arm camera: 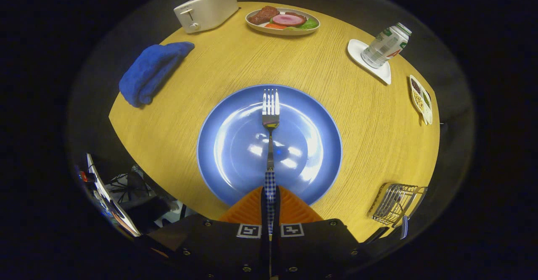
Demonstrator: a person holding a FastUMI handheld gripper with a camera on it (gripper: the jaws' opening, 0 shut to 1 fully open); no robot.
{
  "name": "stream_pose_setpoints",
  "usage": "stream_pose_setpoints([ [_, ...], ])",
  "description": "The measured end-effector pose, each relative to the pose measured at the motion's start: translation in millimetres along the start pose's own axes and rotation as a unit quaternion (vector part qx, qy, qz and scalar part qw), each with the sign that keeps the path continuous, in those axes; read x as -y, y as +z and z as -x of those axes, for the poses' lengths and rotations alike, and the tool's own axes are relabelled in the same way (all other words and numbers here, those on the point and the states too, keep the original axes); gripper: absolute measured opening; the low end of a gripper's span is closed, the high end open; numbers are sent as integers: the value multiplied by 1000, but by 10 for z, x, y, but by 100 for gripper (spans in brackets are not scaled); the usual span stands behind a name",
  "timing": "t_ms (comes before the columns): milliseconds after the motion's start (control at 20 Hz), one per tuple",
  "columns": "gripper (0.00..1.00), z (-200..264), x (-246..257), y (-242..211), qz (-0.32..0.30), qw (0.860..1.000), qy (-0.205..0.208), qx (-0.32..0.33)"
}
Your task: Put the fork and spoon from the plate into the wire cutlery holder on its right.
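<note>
My gripper (pixel 270 196) is shut on the checked handle of a steel fork (pixel 270 116), which sticks straight out ahead of the fingers with its tines up. The fork hangs above a blue plate (pixel 235 145) that lies on the round wooden table just beyond the fingers. The plate's surface shows nothing but reflections. The wire cutlery holder (pixel 395 204) stands to the right of the fingers near the table's edge. A checked handle (pixel 404 227) pokes out at the holder's near side; I cannot tell which utensil it belongs to.
A folded blue cloth (pixel 151 72) lies far left and a white toaster (pixel 206 10) stands behind it. A plate of food (pixel 282 20) sits at the back. To the right are a can (pixel 386 46) on a white coaster and a small divided dish (pixel 421 99).
</note>
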State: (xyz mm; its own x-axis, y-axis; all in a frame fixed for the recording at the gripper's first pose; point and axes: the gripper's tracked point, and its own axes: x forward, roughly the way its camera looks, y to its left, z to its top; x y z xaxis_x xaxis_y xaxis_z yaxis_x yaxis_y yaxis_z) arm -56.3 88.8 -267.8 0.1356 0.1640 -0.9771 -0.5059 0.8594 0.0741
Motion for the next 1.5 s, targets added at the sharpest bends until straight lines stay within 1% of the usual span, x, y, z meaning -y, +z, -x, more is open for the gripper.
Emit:
stream_pose_setpoints([
  [250, 2, 295, 268, -219, -5, 1000, -17, -13],
  [700, 3, 654, 682, -573, -68, 997, -28, -18],
  [800, 3, 732, 824, -668, -82, 996, -38, -18],
  [950, 3, 885, 1093, -849, -99, 993, -64, -22],
  [1150, 3, 1069, 1401, -1127, -113, 989, -87, -46],
  [1350, 2, 1207, 1633, -1352, -111, 985, -104, -79],
  [1500, 2, 1246, 1756, -1450, -121, 982, -108, -96],
])
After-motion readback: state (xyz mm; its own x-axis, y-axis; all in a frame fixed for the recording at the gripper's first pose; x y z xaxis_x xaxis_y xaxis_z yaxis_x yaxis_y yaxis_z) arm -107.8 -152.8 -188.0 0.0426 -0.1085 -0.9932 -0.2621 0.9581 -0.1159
